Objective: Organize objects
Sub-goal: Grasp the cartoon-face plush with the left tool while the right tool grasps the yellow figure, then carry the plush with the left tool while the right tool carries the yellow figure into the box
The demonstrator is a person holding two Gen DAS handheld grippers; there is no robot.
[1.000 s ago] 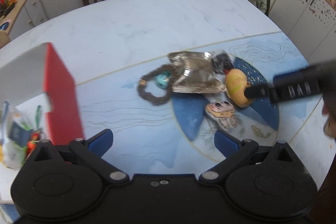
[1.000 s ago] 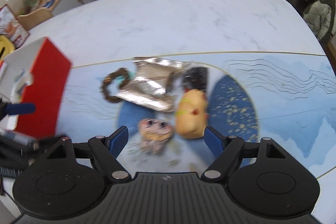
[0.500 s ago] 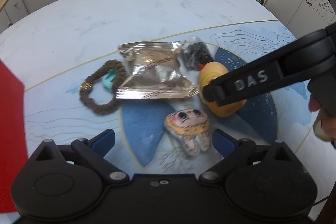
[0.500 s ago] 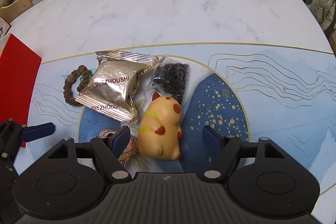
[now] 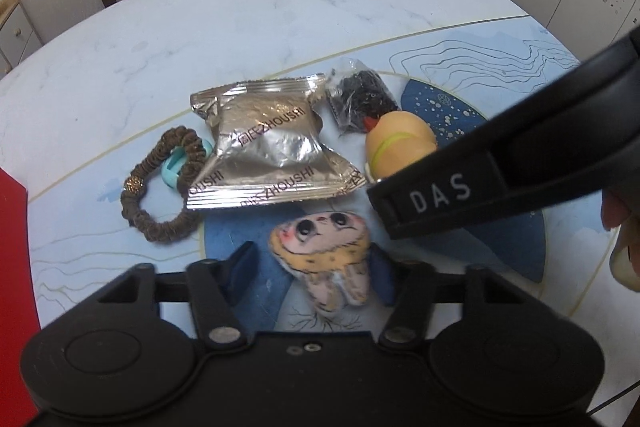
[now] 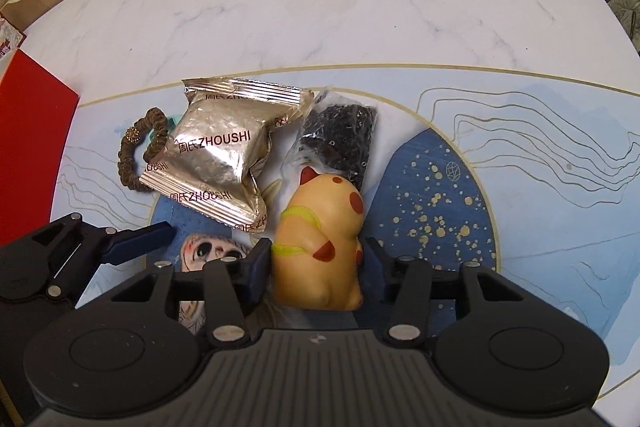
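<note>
Red box (image 6: 28,155) cut off at left; doll (image 6: 208,253) partly hidden.

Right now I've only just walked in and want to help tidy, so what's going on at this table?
A person is working two handheld grippers over a small pile on the table. The right gripper has just been closing and its pads sit against both sides of the yellow toy. The left gripper has just been closing around the small doll-face plush; its right pad looks against it, the left not clearly. The silver snack packet, brown scrunchie and bag of black bits lie untouched.
</note>
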